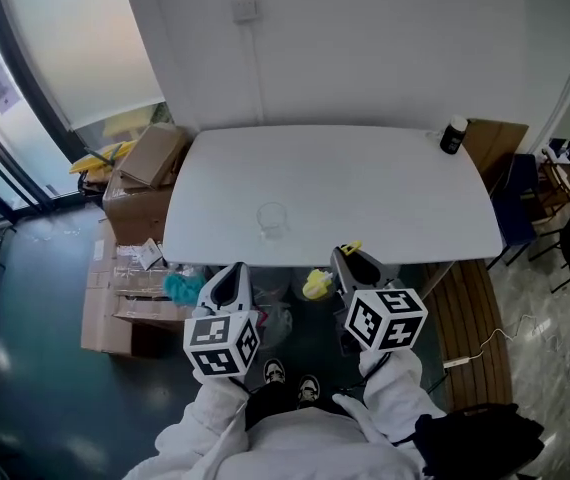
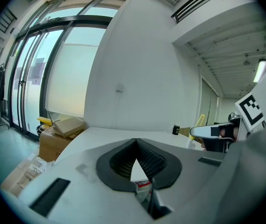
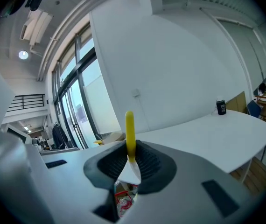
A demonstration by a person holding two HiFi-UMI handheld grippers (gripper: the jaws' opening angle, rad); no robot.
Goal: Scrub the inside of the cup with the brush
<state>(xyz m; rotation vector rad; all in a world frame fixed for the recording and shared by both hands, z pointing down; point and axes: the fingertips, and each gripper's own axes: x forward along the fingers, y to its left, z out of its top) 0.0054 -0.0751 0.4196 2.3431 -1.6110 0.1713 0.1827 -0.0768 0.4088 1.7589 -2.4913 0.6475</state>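
Observation:
A clear cup point(image 1: 271, 218) stands upright on the white table point(image 1: 385, 193), near its front edge. Both grippers hang short of that edge, over the floor. My left gripper point(image 1: 233, 269) is shut with nothing between its pads point(image 2: 123, 160). My right gripper point(image 1: 344, 256) is shut on a yellow brush point(image 3: 129, 133), whose handle sticks up out of the jaws. The handle's tip point(image 1: 351, 248) pokes out toward the table. A yellow lump point(image 1: 317, 285) beside the gripper looks like the brush's other end. The cup shows in neither gripper view.
A small black bottle point(image 1: 452, 135) stands at the table's far right corner. Cardboard boxes point(image 1: 143, 173) are stacked on the floor to the left, with a teal object point(image 1: 182, 288) near them. A wooden bench point(image 1: 475, 328) lies to the right. Large windows point(image 2: 25, 78) fill the left wall.

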